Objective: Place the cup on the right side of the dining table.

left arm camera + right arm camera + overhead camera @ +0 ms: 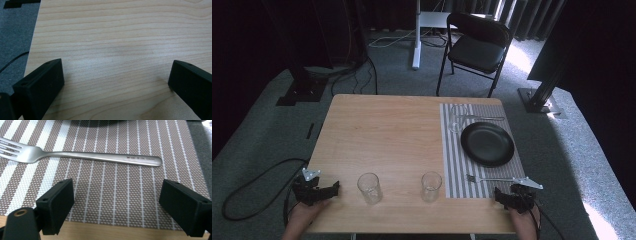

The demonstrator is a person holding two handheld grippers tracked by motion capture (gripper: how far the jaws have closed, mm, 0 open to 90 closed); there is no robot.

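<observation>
A striped placemat [455, 160] covers the right part of the wooden table [382, 135]. On it sit a black plate [487, 143], a fork [489, 178] near the front edge, and a clear glass object [458, 118] with cutlery at the far end. Two empty glasses [370, 188] [431, 186] stand on bare wood near the front. My left gripper [326, 191] rests open at the table's front left, over bare wood [117, 62]. At the front right, my right gripper [502, 196] is open just short of the fork [95, 155], over the placemat [112, 195].
A black folding chair [477, 47] stands beyond the table's far side. A white stand leg [416, 35] and cables lie on the grey carpet behind. A black cable [257, 185] loops on the floor at the left. A dark post base [539, 97] sits at right.
</observation>
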